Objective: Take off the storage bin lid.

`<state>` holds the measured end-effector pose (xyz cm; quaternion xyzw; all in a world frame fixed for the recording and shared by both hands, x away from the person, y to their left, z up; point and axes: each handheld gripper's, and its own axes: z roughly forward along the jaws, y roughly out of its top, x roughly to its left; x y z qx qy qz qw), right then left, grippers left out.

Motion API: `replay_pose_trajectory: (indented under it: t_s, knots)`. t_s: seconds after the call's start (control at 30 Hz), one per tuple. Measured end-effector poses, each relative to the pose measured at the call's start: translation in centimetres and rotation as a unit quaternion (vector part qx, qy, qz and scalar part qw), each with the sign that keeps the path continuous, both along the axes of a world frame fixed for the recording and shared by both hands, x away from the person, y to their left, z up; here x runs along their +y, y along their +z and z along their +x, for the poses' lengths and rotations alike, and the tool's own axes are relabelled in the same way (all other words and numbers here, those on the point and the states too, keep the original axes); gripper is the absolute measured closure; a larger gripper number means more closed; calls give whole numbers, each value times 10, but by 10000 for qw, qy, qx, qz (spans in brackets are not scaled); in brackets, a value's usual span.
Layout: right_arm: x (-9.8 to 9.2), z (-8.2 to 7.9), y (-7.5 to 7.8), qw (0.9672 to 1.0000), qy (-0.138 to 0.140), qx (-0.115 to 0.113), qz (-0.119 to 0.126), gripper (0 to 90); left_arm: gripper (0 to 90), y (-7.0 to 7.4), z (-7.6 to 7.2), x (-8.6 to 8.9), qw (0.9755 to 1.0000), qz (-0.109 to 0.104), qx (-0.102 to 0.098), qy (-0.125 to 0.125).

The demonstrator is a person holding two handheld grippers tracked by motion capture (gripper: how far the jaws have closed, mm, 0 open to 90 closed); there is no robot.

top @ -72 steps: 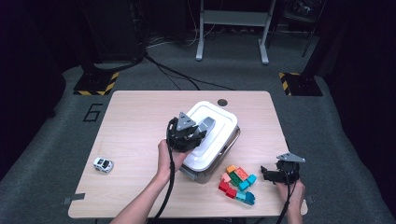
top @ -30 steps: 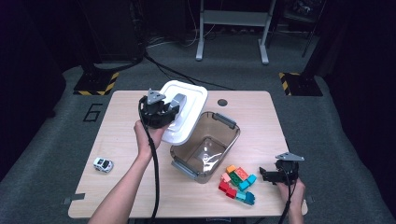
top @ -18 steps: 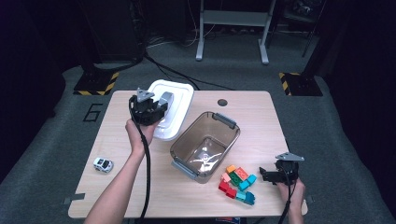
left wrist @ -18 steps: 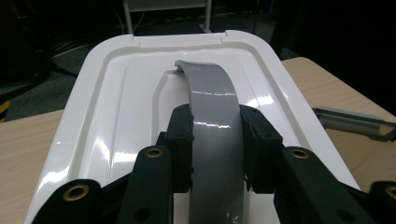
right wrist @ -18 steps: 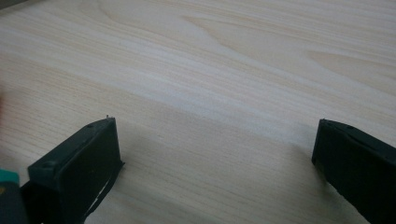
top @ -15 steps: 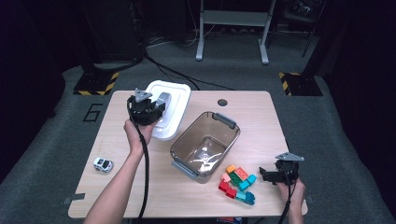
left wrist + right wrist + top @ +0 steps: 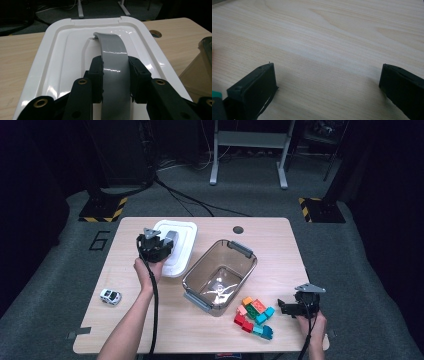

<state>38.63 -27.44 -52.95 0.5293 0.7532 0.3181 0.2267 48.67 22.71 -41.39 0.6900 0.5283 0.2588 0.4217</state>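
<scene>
My left hand-held gripper [image 7: 115, 82] is clamped on the grey handle [image 7: 113, 72] of the white lid [image 7: 62, 65], its two pads pressing the handle's sides. In the high view the lid [image 7: 182, 247] sits at centre left of the frame, on or just above the bench [image 7: 280, 240], left of the open container [image 7: 220, 277]; I cannot tell whether its underside is fully down.

The handle is a smooth, glossy arch, and I hold it near one end. If I let go while the lid is tilted or off the bench, I judge it could drop and slide, perhaps knocking against the container's near rim, which lies just beside it. If I pull back before the jaws part, the lid may drag with me.

My right hand-held gripper [image 7: 327, 87] rests at the lower right of the high view with its jaws standing wide and nothing between them, bare wood under it. The coloured blocks [image 7: 255, 315] lie just to its left. Swinging that way carelessly could scatter them toward the bench edge. The small toy car [image 7: 110, 296] at lower left is well apart from everything.
</scene>
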Motion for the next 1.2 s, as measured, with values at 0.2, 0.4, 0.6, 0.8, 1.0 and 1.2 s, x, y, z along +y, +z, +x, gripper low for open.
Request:
replay_pose_trajectory:
  t_s: [0.2,0.4,0.6,0.8,1.0,1.2]
  knots:
    - [0,0,0,10000,2,-3,-9,2,674,-15,5,-2,10000,16,68,66]
    - [0,0,0,10000,-11,-5,0,2,674,-30,6,-5,9998,45,141,97]
    - [0,0,0,10000,-11,-4,2,3,674,-49,8,-5,9994,59,317,117]
    - [1,-1,0,10000,-16,-3,-10,3,673,-63,8,-4,9988,76,455,175]
    - [1,-1,0,10000,12,-30,-29,3,673,-75,9,-5,9978,119,604,237]
    - [1,-1,0,10000,22,-32,-38,4,671,-83,10,-8,9972,244,681,193]
